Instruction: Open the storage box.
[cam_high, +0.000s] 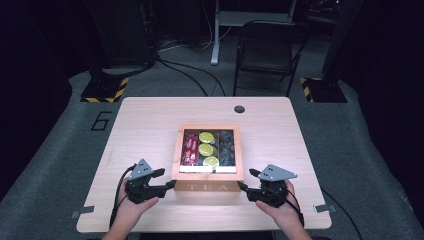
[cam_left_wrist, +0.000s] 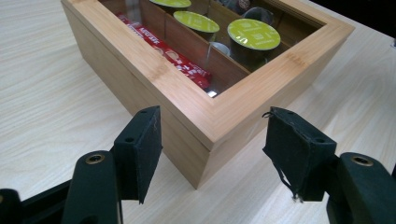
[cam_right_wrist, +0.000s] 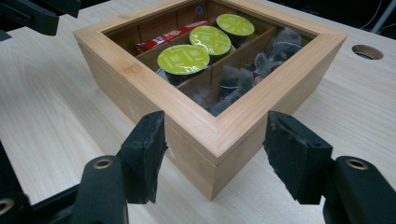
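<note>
Facing the tea box (cam_high: 208, 176) from both sides, the left gripper (cam_high: 167, 186) aims at its near left corner and the right gripper (cam_high: 244, 186) at its near right corner. Both stand with jaws apart, each corner between the pads, untouched. Both grippers are equally near.

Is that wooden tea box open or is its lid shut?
Shut. The tea box has its framed window lid lying flat on the base, with only a thin seam along the sides; the green capsules show through the pane.
</note>
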